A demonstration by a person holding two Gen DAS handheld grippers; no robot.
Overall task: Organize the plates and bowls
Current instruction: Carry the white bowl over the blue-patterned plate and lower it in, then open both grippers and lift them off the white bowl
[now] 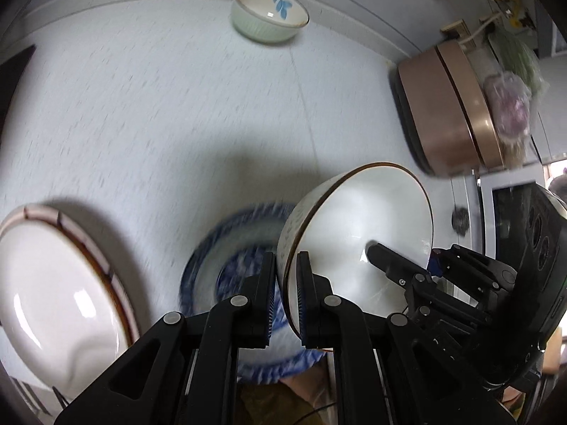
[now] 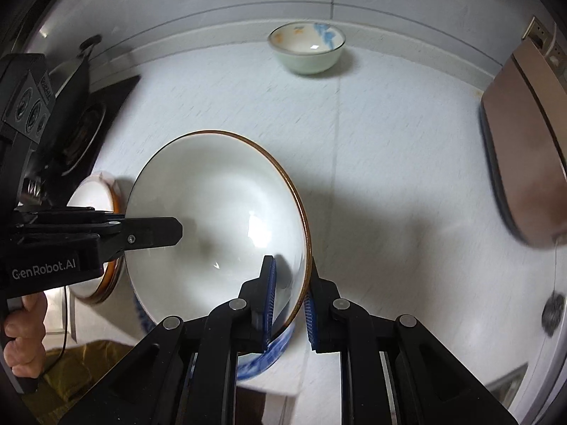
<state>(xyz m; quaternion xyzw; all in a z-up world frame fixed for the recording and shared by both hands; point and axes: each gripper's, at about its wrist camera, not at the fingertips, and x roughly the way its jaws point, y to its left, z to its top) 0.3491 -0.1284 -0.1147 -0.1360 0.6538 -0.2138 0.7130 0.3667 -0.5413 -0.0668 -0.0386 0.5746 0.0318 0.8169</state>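
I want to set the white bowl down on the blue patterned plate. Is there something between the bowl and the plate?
Nothing visible is. The white bowl, gripped at opposite rim edges by the left gripper and the right gripper, hangs directly over the blue patterned plate. The plate's visible part looks bare; the bowl hides the rest.

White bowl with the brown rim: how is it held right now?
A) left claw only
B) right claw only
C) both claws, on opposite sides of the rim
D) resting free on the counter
C: the left claw pinches one side of the white bowl's rim, and the right claw straddles the opposite side, one finger inside the bowl and one outside.
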